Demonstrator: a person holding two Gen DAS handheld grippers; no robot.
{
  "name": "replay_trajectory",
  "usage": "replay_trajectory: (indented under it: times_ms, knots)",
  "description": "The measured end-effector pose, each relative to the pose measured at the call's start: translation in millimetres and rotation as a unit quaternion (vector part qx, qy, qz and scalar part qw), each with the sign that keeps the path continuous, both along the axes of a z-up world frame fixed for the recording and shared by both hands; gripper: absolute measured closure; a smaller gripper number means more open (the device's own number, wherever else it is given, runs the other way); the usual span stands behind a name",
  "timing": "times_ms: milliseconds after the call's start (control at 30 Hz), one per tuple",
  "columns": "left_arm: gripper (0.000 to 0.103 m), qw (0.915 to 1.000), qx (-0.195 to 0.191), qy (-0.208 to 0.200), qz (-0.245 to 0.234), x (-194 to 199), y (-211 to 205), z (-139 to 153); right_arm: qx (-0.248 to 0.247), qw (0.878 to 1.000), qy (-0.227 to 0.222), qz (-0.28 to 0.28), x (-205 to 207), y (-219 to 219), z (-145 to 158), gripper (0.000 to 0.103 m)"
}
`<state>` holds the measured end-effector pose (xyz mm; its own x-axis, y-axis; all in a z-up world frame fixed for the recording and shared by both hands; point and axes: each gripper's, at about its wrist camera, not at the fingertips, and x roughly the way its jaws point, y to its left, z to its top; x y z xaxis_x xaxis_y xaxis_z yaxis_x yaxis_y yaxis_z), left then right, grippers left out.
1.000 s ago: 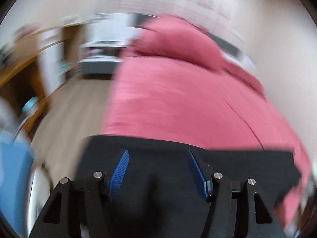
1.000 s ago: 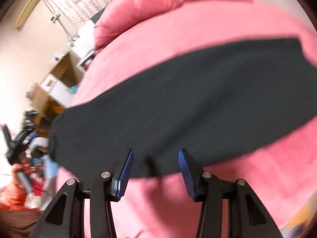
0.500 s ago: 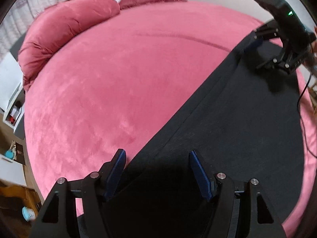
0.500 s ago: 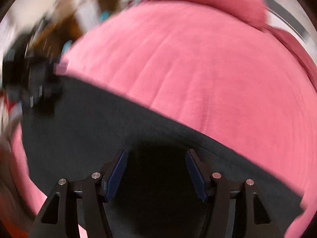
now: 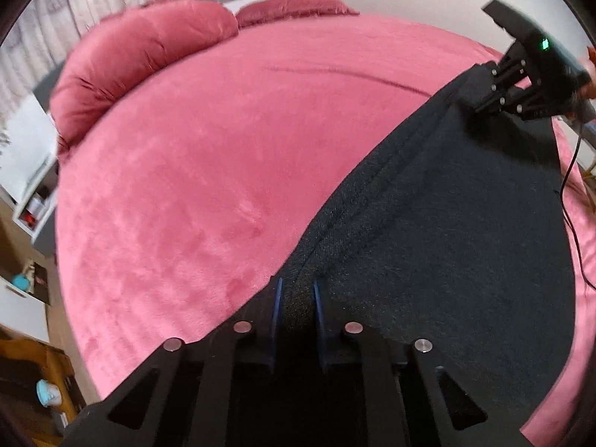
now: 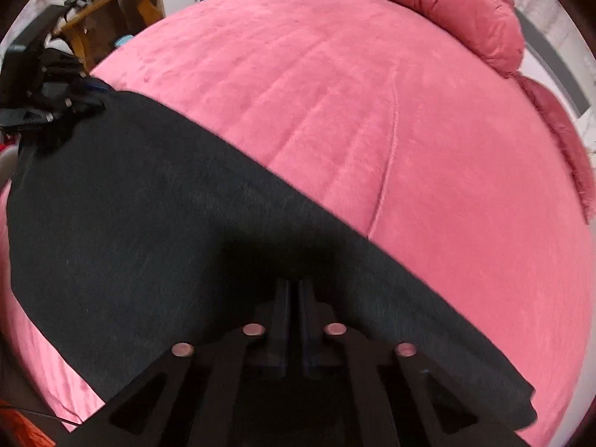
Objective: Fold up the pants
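With the black pants (image 5: 447, 242) lying flat as a long strip across the pink bed (image 5: 205, 149), already doubled leg on leg by the look of it. Left gripper (image 5: 297, 300) just closed, pinching a ridge of cloth at the far edge; right gripper (image 6: 295, 298) just closed at the other end, jaws nearly together, apparently on thin cloth at that edge. Still to do: lift, fold end to end, smooth.
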<state>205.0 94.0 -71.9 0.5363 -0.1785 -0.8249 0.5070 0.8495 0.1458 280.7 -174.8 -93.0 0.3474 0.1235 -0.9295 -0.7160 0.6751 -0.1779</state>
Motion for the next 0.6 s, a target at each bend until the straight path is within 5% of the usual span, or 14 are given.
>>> replay_trajectory:
  times_ms: [100,200,300,400,467,533,600]
  knots:
    - [0.089,0.9999,-0.01,-0.01,0.006,-2,7,1,-0.018,0.999,-0.028,-0.008,-11,-8,1,0.098]
    - [0.093,0.9997,-0.017,-0.015,0.011,-7,10,5,-0.007,0.998,-0.068,-0.009,-2,-7,15,0.063]
    - [0.093,0.9996,-0.013,-0.024,0.01,-11,7,6,0.002,0.999,-0.027,0.041,17,7,15,0.06]
    - [0.091,0.9996,-0.001,-0.027,0.008,-12,3,0,-0.073,0.994,-0.015,0.077,28,21,-9,0.057]
    - [0.086,0.9996,0.01,-0.026,0.009,-3,-4,-7,-0.053,0.997,-0.009,0.057,34,21,-9,0.058]
    - [0.09,0.9997,0.015,-0.013,0.011,4,-5,-14,-0.034,0.999,0.006,0.03,30,20,-5,0.085]
    - [0.095,0.9994,0.016,-0.021,0.024,6,-8,-16,-0.071,0.996,-0.038,0.032,15,23,-4,0.093]
